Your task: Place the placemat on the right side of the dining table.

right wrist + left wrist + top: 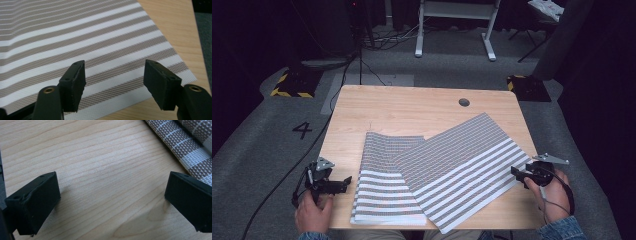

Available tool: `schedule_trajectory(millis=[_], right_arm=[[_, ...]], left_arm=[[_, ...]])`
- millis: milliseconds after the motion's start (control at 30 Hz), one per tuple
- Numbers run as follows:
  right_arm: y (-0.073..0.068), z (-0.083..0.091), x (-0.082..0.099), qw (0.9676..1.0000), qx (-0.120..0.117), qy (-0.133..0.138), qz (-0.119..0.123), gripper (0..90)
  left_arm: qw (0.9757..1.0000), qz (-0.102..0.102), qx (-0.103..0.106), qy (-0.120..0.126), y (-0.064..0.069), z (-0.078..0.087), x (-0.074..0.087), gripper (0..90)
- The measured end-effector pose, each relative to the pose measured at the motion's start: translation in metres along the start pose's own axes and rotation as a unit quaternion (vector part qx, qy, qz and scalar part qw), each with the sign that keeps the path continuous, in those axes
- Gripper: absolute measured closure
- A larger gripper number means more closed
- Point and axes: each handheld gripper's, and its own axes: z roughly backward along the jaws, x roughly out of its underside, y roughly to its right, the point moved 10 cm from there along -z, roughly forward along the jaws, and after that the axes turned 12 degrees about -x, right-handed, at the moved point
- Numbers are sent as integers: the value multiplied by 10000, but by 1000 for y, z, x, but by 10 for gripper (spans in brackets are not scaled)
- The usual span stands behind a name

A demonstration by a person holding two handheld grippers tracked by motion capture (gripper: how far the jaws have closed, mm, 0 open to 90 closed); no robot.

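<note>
Hands come in at the near edge of the wooden surface [412, 100], one on each side. The left tool [343, 183] sits low by the near left corner, its jaws wide apart with only bare wood between them. Just to its right lies a neat stack of striped mats [384, 192]. The stack's edge shows close to the left tool's jaw in the left gripper view.

On the near right side, the right tool [516, 172] points at the right edge of the top striped mat [462, 167]. Its jaws are apart and hold nothing; the mat's corner lies flat under and just ahead of them in the right gripper view. This top mat lies crooked across the stack, turned so one corner points far and right, and its near corner hangs a little over the near edge.

Things could go wrong here. The mat is thin and flat, so the jaws may slide over it and miss. A pull from one side could drag the stack crooked too, or tip the mat off the near edge.
</note>
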Motion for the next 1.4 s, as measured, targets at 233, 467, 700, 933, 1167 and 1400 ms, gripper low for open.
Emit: schedule_trajectory(millis=[233,467,700,933,1167,1400], right_arm=[[29,-2,14,9987,285,-150,-392,315],[25,-12,19,9990,312,-53,-311,225],[24,-18,15,9979,562,-33,-317,222],[25,-20,13,9985,514,81,-188,262],[6,-22,9,9998,103,43,138,757],[-11,-7,-8,9966,75,307,758,867]], left_arm=[[10000,3,0,1,0,0,0,1],[10000,-5,2,0,0,0,0,1],[10000,0,1,1,0,0,0,0],[10000,4,0,1,0,0,0,0],[10000,-1,0,0,0,0,0,0],[10000,0,1,0,0,0,0,0]])
